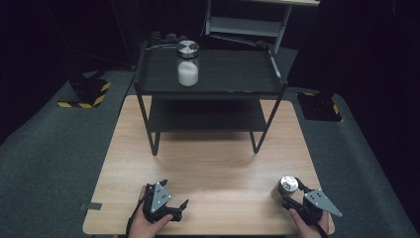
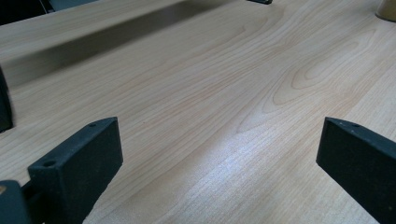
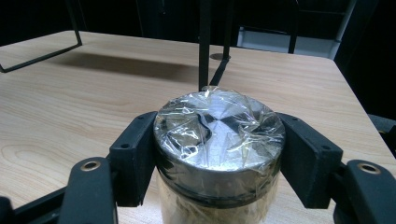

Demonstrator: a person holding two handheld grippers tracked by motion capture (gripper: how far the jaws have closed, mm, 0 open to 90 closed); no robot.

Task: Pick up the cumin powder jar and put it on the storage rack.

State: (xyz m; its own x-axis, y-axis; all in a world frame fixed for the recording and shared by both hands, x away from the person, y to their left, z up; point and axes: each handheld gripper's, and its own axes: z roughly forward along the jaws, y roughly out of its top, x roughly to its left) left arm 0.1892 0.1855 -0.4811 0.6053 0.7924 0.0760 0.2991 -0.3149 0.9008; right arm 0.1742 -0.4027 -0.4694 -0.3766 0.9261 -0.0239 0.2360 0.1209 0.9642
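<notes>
So the right gripper (image 3: 219, 154) is pinching a jar (image 1: 286, 186) with a shiny metal lid, one of its fingers (image 3: 133, 156) pressing on each side just under the lid. The jar is standing upright on the wooden desk (image 1: 208, 163), well in front of the black two-tier rack (image 1: 210, 89) and off toward its right leg. In the right gripper view the lid looks like it's wrapped in crinkly clear film, and something pale and tan is showing through the glass below it.

The left gripper (image 1: 171, 208) is sitting low over the desk, also well in front of the rack but nearer its left leg, with its fingers (image 2: 79, 163) spread wide and nothing but bare wood grain between them.

There's a second jar (image 1: 188, 63) standing upright on the rack's top shelf, left of centre, holding white grainy stuff with the same kind of metal lid. The two grippers are well apart from each other, both near the desk's front edge, with a hand (image 1: 148, 225) gripping each.
</notes>
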